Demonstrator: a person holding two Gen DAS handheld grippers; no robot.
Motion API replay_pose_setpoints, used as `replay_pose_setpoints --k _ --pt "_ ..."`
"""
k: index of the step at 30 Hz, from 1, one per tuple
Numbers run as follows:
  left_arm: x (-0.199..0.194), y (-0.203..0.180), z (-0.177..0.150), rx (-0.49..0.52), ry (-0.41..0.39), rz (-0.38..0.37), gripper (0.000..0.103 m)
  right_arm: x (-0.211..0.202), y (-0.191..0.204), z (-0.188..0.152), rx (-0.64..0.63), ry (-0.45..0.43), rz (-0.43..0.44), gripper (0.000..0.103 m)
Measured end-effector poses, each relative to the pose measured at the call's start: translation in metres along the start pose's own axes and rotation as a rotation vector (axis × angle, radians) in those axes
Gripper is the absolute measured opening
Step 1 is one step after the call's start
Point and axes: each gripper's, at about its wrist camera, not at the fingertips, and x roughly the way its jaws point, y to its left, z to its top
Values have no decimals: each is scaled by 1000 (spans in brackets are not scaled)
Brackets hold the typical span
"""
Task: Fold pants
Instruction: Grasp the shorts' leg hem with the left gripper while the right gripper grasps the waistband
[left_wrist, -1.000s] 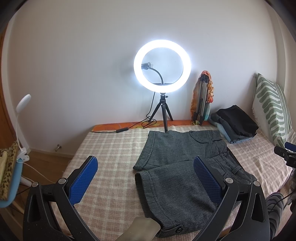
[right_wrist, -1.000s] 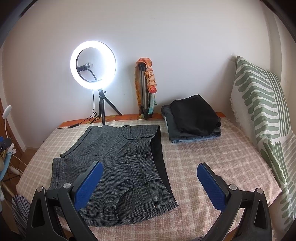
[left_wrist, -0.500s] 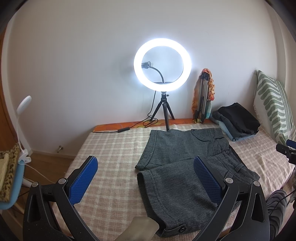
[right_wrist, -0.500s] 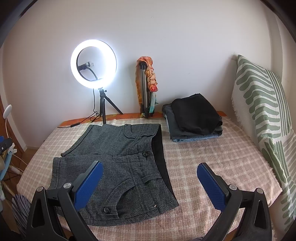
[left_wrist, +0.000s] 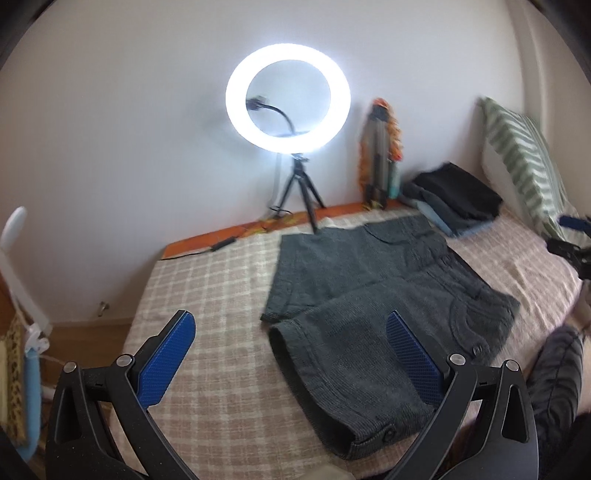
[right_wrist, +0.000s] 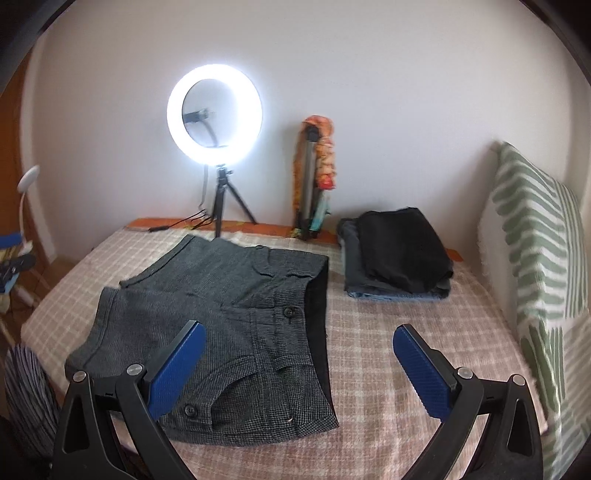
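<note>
Dark grey shorts (left_wrist: 373, 299) lie flat on the checked bedspread (left_wrist: 207, 288), leg hems to the left, waistband to the right. They also show in the right wrist view (right_wrist: 236, 325). My left gripper (left_wrist: 291, 325) is open and empty, above the near leg hem. My right gripper (right_wrist: 295, 334) is open and empty, above the waistband corner near the bed's front edge. The right gripper also shows at the far right of the left wrist view (left_wrist: 570, 243).
A lit ring light (right_wrist: 215, 116) on a tripod stands at the back. A folded tripod with an orange cloth (right_wrist: 316, 177) leans on the wall. A stack of folded clothes (right_wrist: 397, 254) and a green striped pillow (right_wrist: 535, 266) sit to the right.
Both grippers have risen and tilted down a little, so the shorts sit higher and more central in view. The left view has swung left. The jaws stay open.
</note>
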Motion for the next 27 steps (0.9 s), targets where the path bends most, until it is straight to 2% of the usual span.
replay_pose_setpoints --k 2,5,9,11,14,21,26,27 --pt "8 -7 -4 39 41 -73 101 7 3 -3 -62 18 40 103" --pt "22 -24 -15 97 124 -198 101 24 10 -12 -173 105 115 100" --pt "34 -58 -42 265 216 -281 101 50 22 -29 -311 246 192 84" --pt "37 -71 -53 355 240 -295 100 58 28 -39 -371 297 217 81" --pt "43 -83 -66 433 275 -330 92 68 36 -51 -446 344 249 78" --pt "62 -92 -90 517 338 -321 90 93 55 -69 -576 438 302 78" --pt "70 -94 -108 577 372 -298 90 112 70 -83 -729 520 297 79" --pt "71 -95 -111 583 381 -298 87 116 73 -84 -748 532 293 80"
